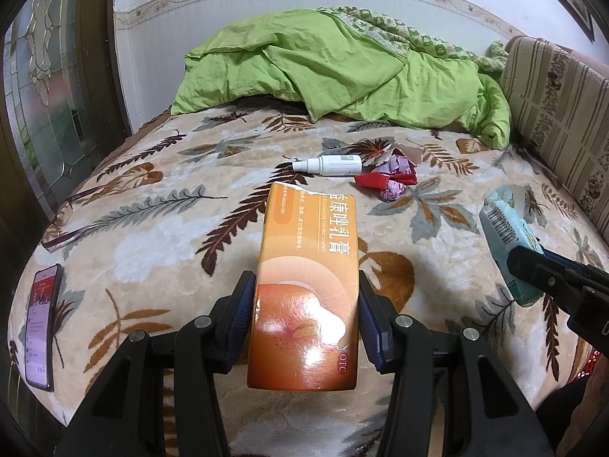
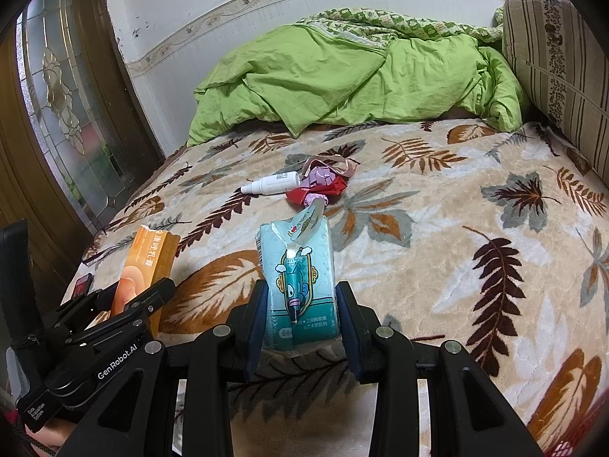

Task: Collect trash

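Observation:
My left gripper (image 1: pixel 306 304) is shut on an orange medicine box (image 1: pixel 306 282) with a torn far end, held above the bed; the box also shows in the right wrist view (image 2: pixel 146 262). My right gripper (image 2: pixel 300 312) is shut on a teal tissue pack (image 2: pixel 298 282), which also shows at the right of the left wrist view (image 1: pixel 506 236). Farther on the bed lie a white spray bottle (image 1: pixel 331 165), also in the right wrist view (image 2: pixel 270 184), and crumpled red and pink wrappers (image 1: pixel 388 179), also in the right wrist view (image 2: pixel 323 184).
The bed has a leaf-patterned blanket (image 1: pixel 190 228). A green quilt (image 1: pixel 335 72) is heaped at the far end. A striped cushion (image 1: pixel 563 114) lines the right side. A phone (image 1: pixel 40 323) and glasses (image 1: pixel 68 224) lie at the left edge. A glass-panelled door (image 2: pixel 64 114) stands left.

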Motion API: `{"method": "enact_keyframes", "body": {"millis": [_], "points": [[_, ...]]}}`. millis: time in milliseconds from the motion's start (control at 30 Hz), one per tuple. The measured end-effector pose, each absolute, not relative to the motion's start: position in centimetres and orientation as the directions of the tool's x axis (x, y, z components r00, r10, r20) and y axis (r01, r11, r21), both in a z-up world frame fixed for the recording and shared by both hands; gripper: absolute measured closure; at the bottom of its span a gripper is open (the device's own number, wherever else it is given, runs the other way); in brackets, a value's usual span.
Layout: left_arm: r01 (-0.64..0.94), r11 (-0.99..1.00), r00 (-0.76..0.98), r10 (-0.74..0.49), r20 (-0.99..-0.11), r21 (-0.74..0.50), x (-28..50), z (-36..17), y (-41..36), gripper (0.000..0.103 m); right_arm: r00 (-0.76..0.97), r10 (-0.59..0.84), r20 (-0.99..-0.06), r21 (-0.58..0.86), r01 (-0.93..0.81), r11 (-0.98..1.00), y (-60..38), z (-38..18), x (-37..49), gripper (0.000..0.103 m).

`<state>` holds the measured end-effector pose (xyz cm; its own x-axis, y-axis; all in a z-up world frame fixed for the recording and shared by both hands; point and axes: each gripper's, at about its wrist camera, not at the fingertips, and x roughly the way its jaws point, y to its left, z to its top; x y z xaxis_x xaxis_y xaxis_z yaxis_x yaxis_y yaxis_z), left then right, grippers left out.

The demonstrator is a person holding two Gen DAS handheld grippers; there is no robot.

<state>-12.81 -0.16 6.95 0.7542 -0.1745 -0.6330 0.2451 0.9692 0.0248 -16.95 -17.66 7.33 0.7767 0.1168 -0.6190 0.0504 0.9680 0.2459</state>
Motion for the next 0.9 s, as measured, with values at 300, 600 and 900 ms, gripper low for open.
{"method": "enact_keyframes", "body": {"millis": [300, 600, 900], "points": [[0.284, 0.959, 0.750, -0.217, -0.624, 0.008, -13.6, 7.6, -0.4, 0.054, 0.779, 0.123, -0.615, 0.269, 0.061, 0.961, -18.1, 7.5, -17.2, 0.065], [0.381, 0.921, 0.698, -0.345, -0.627, -0.083, -15.4, 9.1, -1.2, 0.054, 0.790, 0.142, -0.597, 0.331, 0.081, 0.940, -19.5, 8.8, -19.7, 0.065], [0.581, 0.805, 0.593, -0.519, -0.616, -0.120, -18.8, 12.2, -7.1, 0.054, 0.820, 0.111, -0.562, 0.397, 0.150, 0.905, -24.5, 11.9, -26.2, 0.065]]}}
